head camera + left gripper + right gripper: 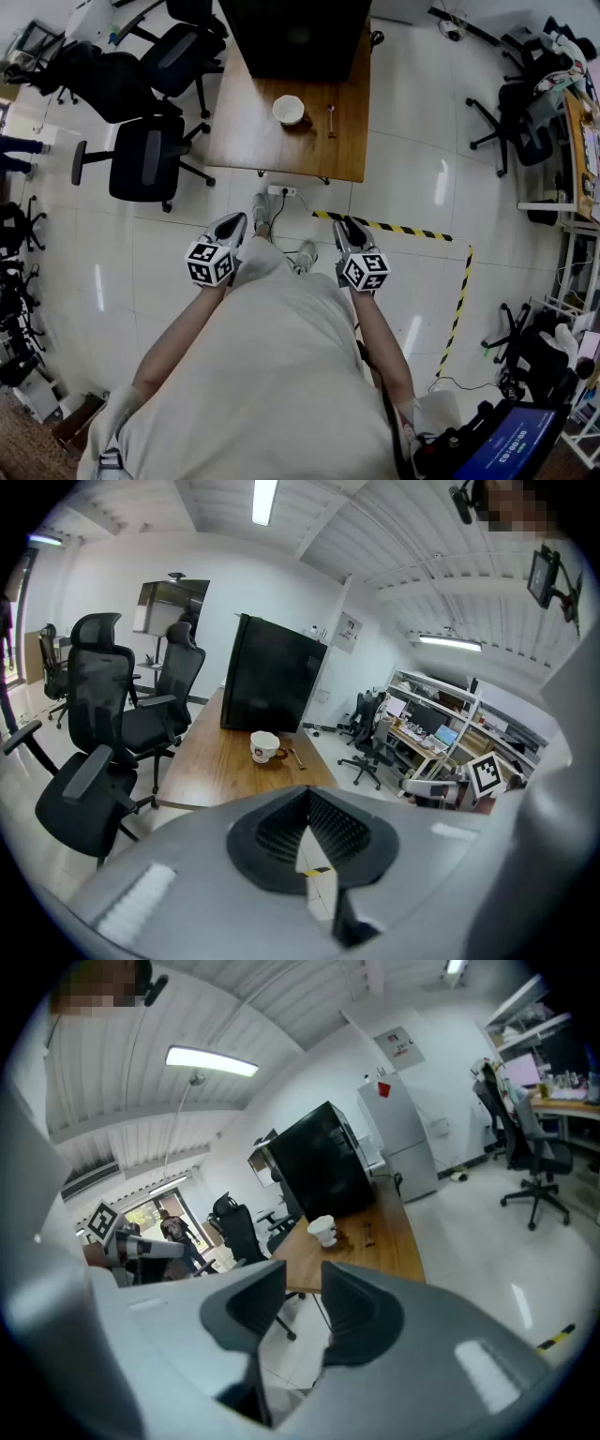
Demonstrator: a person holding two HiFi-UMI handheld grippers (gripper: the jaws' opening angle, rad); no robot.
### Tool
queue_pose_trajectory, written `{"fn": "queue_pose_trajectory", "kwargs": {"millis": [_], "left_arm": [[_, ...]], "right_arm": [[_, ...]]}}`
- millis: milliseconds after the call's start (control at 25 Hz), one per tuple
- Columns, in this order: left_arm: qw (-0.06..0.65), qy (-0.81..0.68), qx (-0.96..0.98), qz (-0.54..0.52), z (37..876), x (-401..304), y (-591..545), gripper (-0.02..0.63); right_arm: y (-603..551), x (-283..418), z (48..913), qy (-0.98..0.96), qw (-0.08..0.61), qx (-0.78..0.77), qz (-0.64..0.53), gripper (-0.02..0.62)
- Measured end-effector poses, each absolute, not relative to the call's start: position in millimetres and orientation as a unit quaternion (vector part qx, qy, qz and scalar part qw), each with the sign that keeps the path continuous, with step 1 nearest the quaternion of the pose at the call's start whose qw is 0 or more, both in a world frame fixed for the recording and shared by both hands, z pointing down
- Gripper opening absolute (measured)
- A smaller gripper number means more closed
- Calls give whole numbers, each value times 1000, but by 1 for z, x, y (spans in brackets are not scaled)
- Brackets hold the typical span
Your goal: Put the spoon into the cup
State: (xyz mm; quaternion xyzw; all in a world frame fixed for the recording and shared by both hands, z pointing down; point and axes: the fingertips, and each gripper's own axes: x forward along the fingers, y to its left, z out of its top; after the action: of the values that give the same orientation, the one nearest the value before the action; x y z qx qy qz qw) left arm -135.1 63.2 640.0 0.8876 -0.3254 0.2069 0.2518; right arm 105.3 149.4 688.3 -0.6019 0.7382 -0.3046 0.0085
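In the head view the person stands on the tiled floor, well short of the wooden surface, with both tools held low in front of the body. The white cup sits near the middle of the surface, and the spoon lies just to its right, apart from it, its long axis running straight away from the person. The left tool points up toward the cup's side and the right tool lines up more closely under the spoon, so the right hand looks the nearer one for the pick. In the left gripper view the left tool has its jaws meeting at the tips with nothing between them; the cup stands far ahead above the tips, and the spoon lies just to the cup's right, slanting a little. In the right gripper view the right tool has its jaws standing apart with only floor and the edge of the surface showing in the gap, so it is empty. The cup sits far ahead just above that gap, and the spoon lies to its right, lengthwise along the line of approach; I judge the reach must go forward and slightly right.
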Motion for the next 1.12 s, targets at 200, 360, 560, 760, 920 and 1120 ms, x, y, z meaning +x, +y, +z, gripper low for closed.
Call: {"fn": "queue_pose_trajectory", "kwargs": {"millis": [200,360,560,760,920,1120], "left_arm": [[278,-317,884,203,647,-144,66,3],[260,-291,897,206,636,-141,20,3],[240,-248,917,199,624,-132,-35,3],[283,-230,912,188,633,-158,-75,3],[317,-214,906,181,643,-166,-100,2],[325,-190,910,171,645,-159,-111,2]], "right_arm": [[133,101,666,740,-24,-601,-300,114],[108,116,648,721,-22,-634,-280,114],[74,133,634,681,-14,-682,-266,114],[51,129,638,657,-24,-706,-264,113],[29,123,639,635,-14,-724,-268,112],[25,104,644,638,-42,-717,-277,112]]}}
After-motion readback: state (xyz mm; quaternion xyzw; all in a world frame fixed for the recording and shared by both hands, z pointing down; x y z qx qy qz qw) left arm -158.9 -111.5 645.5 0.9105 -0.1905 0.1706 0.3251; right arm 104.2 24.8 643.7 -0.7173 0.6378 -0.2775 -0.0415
